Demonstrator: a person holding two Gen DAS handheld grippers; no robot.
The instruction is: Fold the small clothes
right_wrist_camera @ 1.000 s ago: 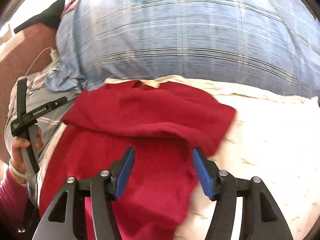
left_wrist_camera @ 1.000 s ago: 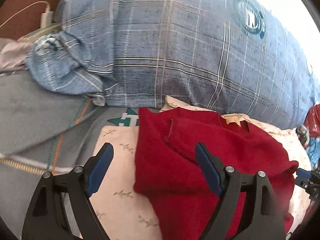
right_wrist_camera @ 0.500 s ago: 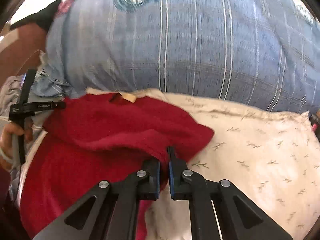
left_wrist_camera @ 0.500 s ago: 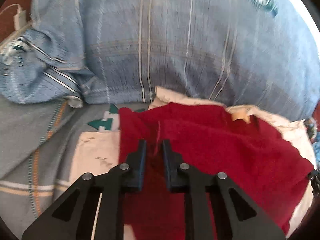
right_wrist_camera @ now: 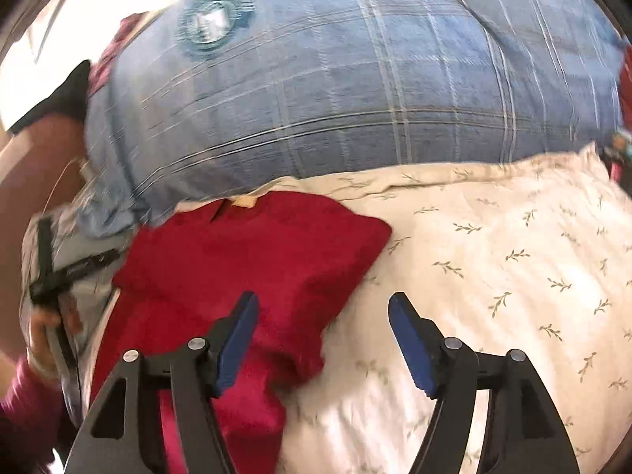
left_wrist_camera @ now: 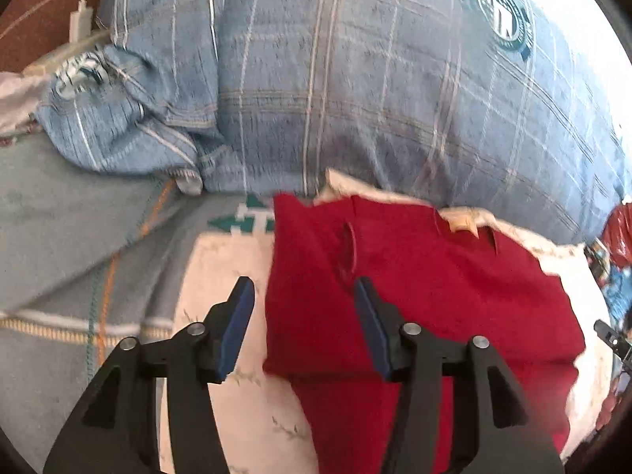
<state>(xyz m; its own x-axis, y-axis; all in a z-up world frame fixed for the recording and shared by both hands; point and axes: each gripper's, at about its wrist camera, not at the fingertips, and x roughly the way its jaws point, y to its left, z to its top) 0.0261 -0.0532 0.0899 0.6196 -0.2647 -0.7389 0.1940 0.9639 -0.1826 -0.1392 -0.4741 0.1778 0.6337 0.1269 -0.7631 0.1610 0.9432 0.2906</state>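
Note:
A red garment (left_wrist_camera: 414, 296) lies folded over on a cream cloth with a leaf print (left_wrist_camera: 221, 268); a tan label shows at its collar. My left gripper (left_wrist_camera: 304, 300) is open and empty, straddling the garment's left folded edge. In the right wrist view the red garment (right_wrist_camera: 245, 260) lies at the left on the cream cloth (right_wrist_camera: 493, 256). My right gripper (right_wrist_camera: 324, 312) is open and empty over the garment's right folded corner. The left gripper (right_wrist_camera: 51, 272) shows there at the far left, held by a hand.
A big blue plaid pillow (left_wrist_camera: 355, 79) lies right behind the garment and fills the back in both views. A grey blanket (left_wrist_camera: 59, 245) lies at the left. A white charger and cable (left_wrist_camera: 79, 23) sit at the far left back.
Both grippers were open a second ago, shut on the red garment's folded edge half a second ago, and have now opened again and let it go. The fold lies flat.

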